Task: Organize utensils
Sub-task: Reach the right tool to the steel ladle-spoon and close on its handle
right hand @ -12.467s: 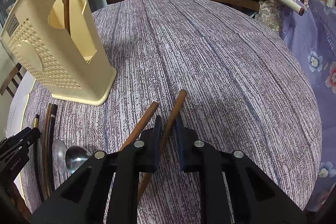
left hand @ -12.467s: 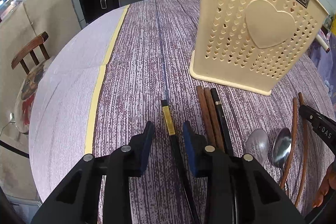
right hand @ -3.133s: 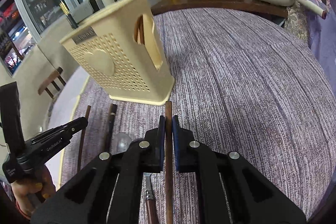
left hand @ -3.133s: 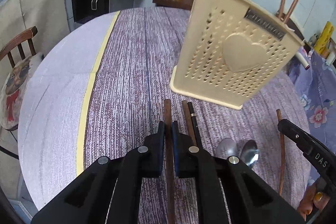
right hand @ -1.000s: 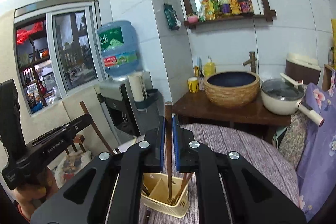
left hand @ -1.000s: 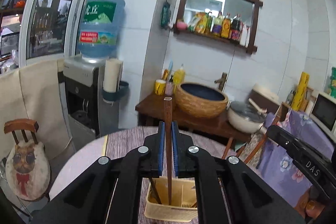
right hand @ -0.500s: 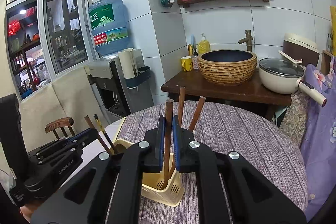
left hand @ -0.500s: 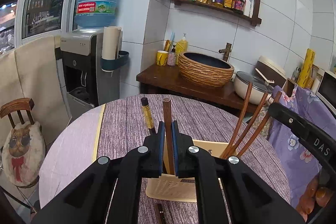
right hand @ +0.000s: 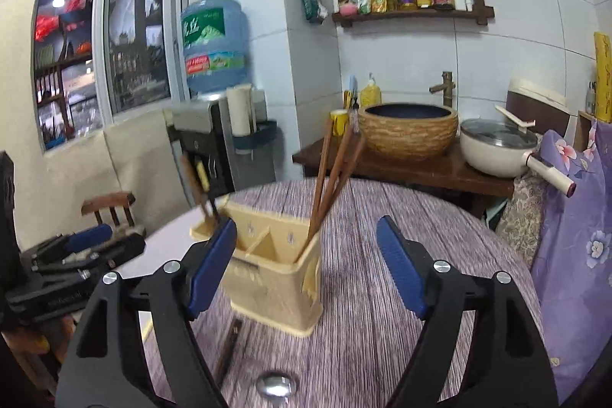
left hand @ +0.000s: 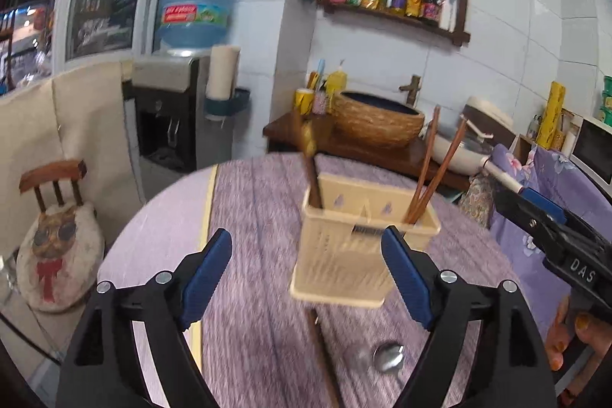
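Right tool (right hand: 306, 262) wide; three chopsticks (right hand: 332, 174), seemingly.

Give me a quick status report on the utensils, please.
Left gripper, right gripper: open, empty. Brown wooden chopsticks upright in cream plastic holder. Steel spoon on table.

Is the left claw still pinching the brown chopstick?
Apart. The left wrist view shows the left claw wide open, and the chopstick standing in the holder beyond its fingers.

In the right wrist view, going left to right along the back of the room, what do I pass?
Window → water bottle → yellow cup → woven basin → tap → white pot → floral cloth.
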`<state>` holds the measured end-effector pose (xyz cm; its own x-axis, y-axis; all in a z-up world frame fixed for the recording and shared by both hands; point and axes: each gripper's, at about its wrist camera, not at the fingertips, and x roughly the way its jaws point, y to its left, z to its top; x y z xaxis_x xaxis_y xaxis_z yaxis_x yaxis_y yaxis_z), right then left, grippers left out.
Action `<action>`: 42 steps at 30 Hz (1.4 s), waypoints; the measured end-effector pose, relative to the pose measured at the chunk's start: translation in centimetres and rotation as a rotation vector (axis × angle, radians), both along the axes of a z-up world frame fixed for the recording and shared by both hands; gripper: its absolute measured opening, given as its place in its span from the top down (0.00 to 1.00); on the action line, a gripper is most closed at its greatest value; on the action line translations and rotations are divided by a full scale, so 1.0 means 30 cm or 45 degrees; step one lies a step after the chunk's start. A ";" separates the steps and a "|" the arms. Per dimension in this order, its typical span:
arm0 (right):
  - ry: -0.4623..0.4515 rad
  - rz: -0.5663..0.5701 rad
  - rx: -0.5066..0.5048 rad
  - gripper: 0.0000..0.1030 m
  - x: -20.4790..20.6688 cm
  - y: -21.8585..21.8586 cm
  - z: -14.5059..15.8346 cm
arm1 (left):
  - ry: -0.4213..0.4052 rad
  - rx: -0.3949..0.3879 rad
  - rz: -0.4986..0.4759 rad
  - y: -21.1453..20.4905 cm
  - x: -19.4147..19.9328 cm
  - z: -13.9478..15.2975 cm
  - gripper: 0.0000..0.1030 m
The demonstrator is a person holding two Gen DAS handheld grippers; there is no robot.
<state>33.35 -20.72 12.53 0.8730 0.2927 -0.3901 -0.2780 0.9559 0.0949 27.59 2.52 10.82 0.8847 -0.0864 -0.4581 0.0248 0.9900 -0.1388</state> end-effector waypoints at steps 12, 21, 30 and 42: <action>0.323 0.051 -0.204 0.27 -0.136 0.071 -0.390 | 0.268 -0.001 0.094 0.100 -0.142 -0.305 0.23; 0.489 0.064 -0.300 0.34 -0.112 0.115 -0.535 | 0.332 -0.001 0.072 0.087 -0.184 -0.382 0.24; 0.529 0.106 -0.347 0.39 -0.063 0.171 -0.568 | 0.361 0.002 0.043 0.064 -0.181 -0.408 0.25; 0.539 0.130 -0.289 0.53 0.035 0.198 -0.566 | 0.411 0.065 -0.024 -0.001 -0.105 -0.416 0.31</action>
<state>34.39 -14.79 -4.44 0.5956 0.2348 -0.7682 -0.3534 0.9354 0.0119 24.44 2.48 -1.66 0.6917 -0.0710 -0.7187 0.0060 0.9957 -0.0925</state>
